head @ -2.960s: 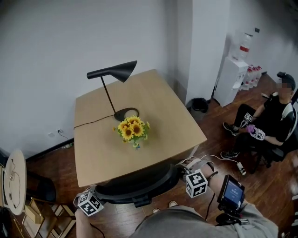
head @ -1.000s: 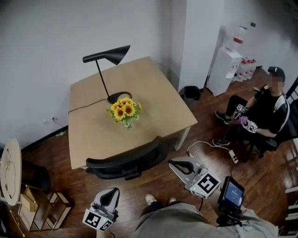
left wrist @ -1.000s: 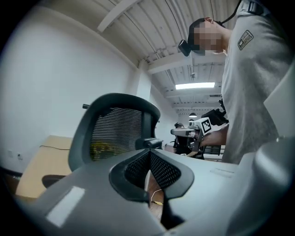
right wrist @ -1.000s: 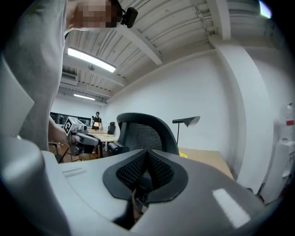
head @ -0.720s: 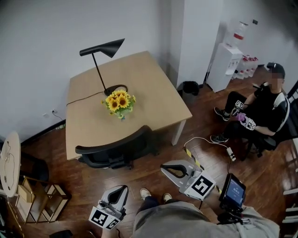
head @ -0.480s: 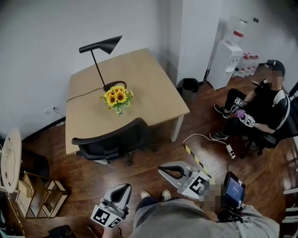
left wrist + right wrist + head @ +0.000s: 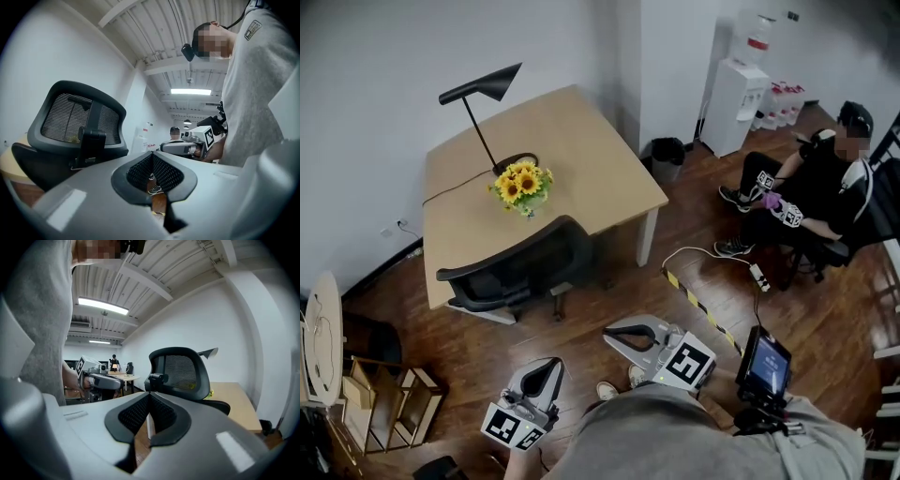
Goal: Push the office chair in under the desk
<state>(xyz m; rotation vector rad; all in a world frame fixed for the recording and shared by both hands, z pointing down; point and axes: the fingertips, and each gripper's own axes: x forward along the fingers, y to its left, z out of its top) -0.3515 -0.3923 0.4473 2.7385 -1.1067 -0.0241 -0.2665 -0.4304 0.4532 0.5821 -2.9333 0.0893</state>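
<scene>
The black mesh-backed office chair (image 7: 517, 272) stands tucked against the near edge of the light wooden desk (image 7: 572, 155), its seat under the top. The chair (image 7: 77, 126) fills the left of the left gripper view, and the chair (image 7: 180, 373) stands right of centre in the right gripper view. My left gripper (image 7: 546, 370) is shut and empty, low over the floor, well back from the chair. My right gripper (image 7: 623, 333) is also shut and empty, to the chair's right and apart from it.
On the desk stand a black lamp (image 7: 478, 94) and a sunflower bunch (image 7: 517, 185). A seated person (image 7: 811, 187) is at the right, with a white cable (image 7: 712, 262) and striped tape on the wooden floor. A wooden rack (image 7: 380, 403) stands at the left.
Three seconds ago both grippers were at the chair's back by the desk. Since then I have backed away; the chair and desk now lie farther off, and both grippers hang free, still shut.
</scene>
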